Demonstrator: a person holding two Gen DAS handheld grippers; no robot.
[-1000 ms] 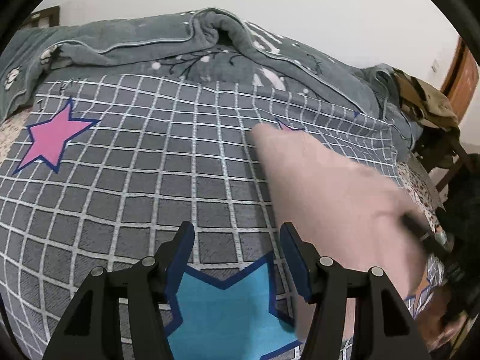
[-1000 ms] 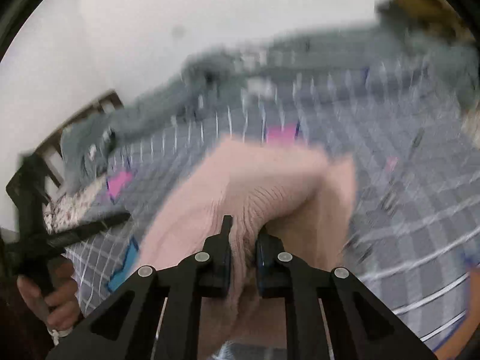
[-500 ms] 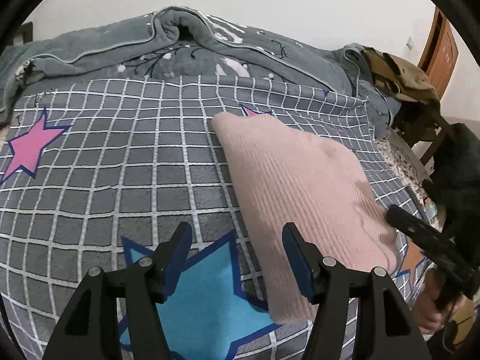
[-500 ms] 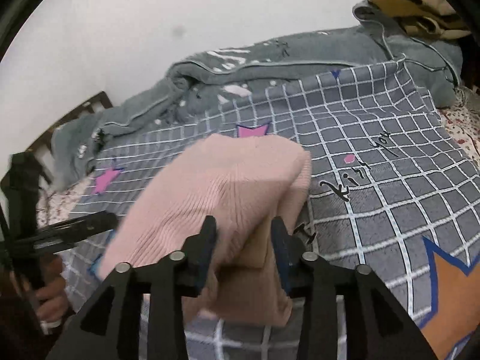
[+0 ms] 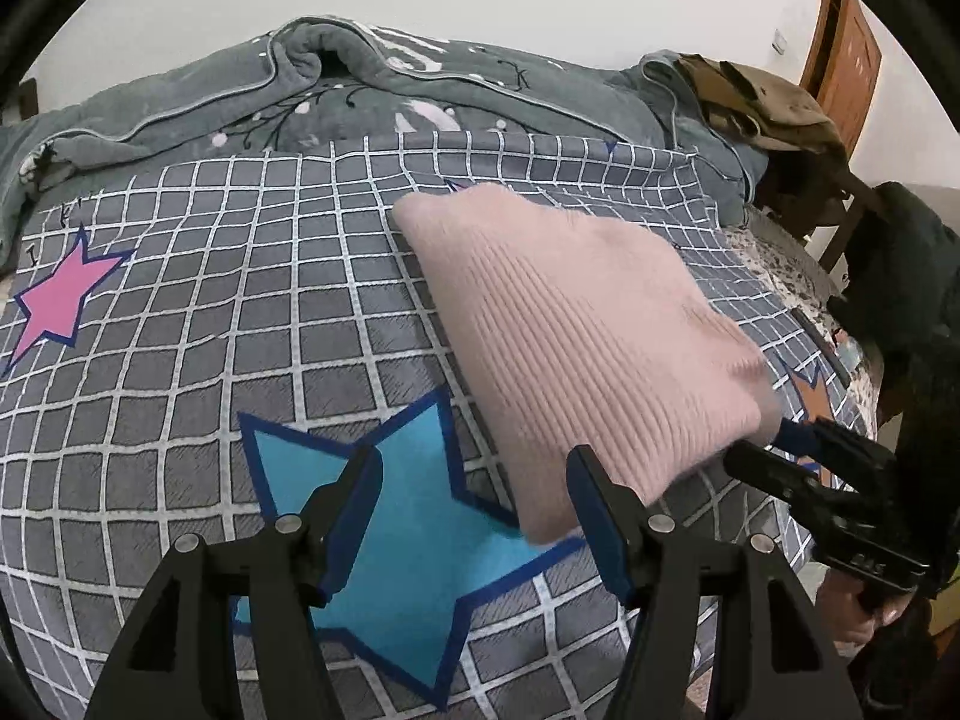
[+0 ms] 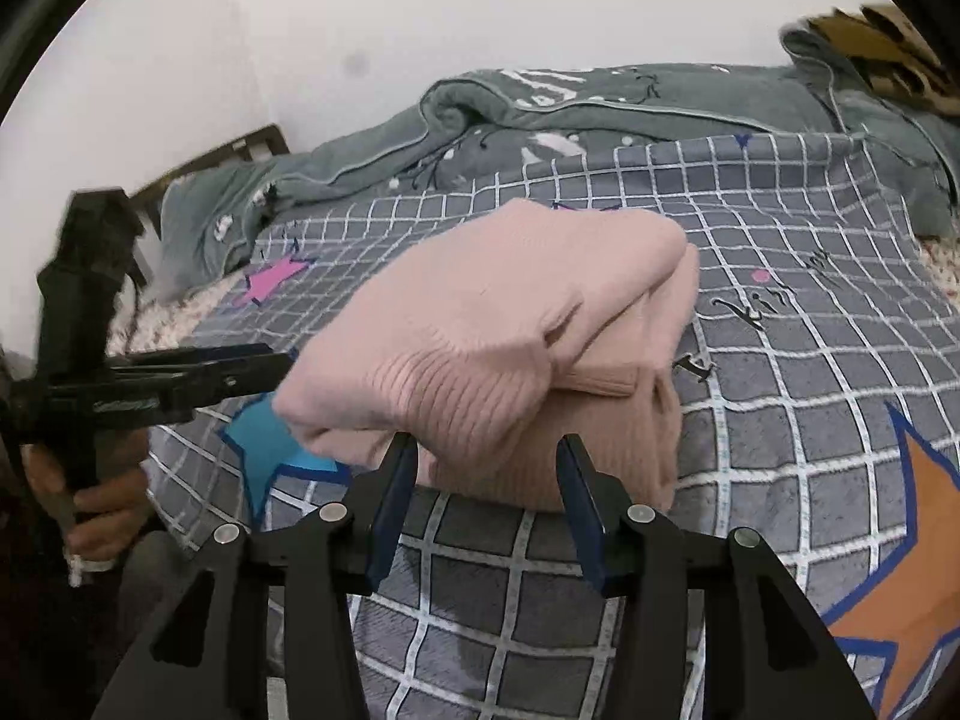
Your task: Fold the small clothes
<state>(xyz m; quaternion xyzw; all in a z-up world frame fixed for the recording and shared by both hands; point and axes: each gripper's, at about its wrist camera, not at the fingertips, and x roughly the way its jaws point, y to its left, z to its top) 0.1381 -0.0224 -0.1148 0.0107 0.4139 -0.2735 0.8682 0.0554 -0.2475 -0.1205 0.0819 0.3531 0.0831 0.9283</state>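
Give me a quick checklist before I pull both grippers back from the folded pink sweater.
1. Right gripper released: ok, open, fingers either side of the near edge of the pink ribbed knit sweater, not pinching it.
2. Left gripper empty: ok, open above the blue star on the grey checked bedsheet.
3. Sweater folded: ok, layers stacked in a compact bundle.
4. Fold tidy: not ok, the top layer's corner bulges and a ribbed edge sticks out on the right-wrist side.
5. Sweater fully on the sheet: ok.
6. Retreat path behind the grippers: cannot tell, out of view.
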